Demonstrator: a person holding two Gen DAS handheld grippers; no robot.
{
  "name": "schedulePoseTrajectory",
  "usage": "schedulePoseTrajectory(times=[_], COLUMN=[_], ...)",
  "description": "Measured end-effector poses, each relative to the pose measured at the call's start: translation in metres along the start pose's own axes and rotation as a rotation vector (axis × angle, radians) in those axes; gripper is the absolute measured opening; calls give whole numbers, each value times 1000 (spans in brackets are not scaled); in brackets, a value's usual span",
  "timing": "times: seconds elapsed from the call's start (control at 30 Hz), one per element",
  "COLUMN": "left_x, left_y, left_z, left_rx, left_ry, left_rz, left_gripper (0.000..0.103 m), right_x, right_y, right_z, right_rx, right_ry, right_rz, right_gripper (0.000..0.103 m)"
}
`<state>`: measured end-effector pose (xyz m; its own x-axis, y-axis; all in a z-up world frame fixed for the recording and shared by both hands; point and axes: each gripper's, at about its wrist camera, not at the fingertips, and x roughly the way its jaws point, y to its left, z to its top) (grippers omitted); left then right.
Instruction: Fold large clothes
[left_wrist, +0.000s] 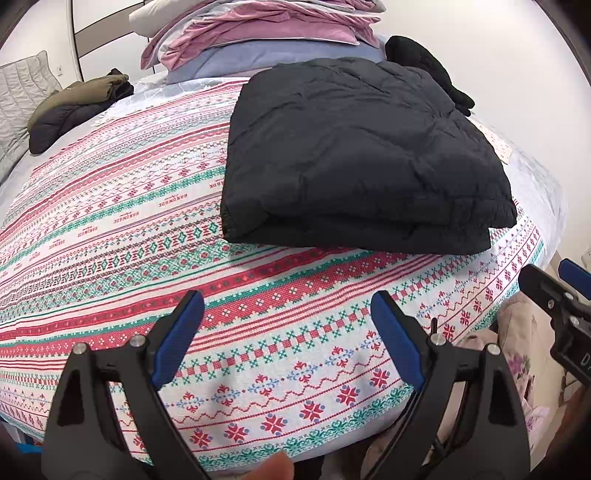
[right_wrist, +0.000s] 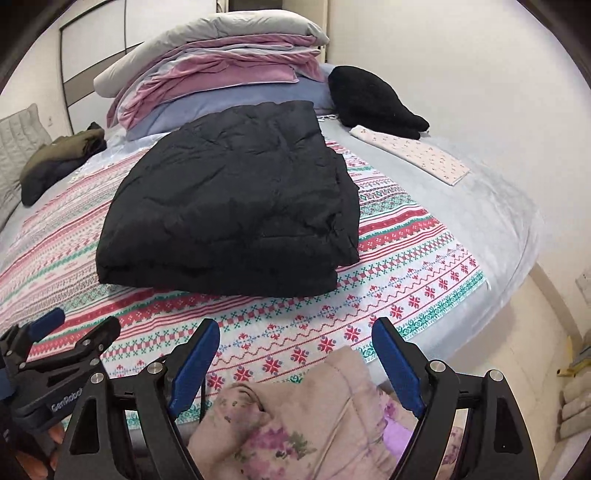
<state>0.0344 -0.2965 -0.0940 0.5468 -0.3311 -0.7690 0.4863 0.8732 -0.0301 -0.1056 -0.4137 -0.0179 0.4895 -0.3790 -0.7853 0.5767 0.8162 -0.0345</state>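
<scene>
A black puffy jacket (left_wrist: 362, 155) lies folded into a thick square on the patterned bedspread (left_wrist: 147, 229); it also shows in the right wrist view (right_wrist: 236, 199). My left gripper (left_wrist: 288, 332) is open and empty, held over the bedspread in front of the jacket. My right gripper (right_wrist: 295, 358) is open and empty, above a floral beige garment (right_wrist: 295, 417) at the bed's near edge. Each gripper shows at the edge of the other's view, the right one (left_wrist: 554, 295) and the left one (right_wrist: 55, 343).
Stacked pink, blue and grey bedding (right_wrist: 221, 70) is at the head of the bed. An olive and dark clothes pile (right_wrist: 59, 158) lies far left, a black fleece (right_wrist: 373, 103) and a dotted cloth (right_wrist: 413, 153) far right. A white wall is on the right.
</scene>
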Motion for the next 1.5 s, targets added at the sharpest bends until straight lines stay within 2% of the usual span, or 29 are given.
schedulePoseTrajectory(times=[0.23,1.5], left_x=[1,1], left_y=[0,-3], left_z=[0,1], left_rx=[-5,-9], left_ry=[1,7], left_rz=[-5,-8], left_gripper=[91,91], right_x=[2,15], right_y=[5,7], right_z=[1,-3], right_rx=[-13,-18], right_ry=[3,37], right_rz=[-21,2], right_gripper=[86,86])
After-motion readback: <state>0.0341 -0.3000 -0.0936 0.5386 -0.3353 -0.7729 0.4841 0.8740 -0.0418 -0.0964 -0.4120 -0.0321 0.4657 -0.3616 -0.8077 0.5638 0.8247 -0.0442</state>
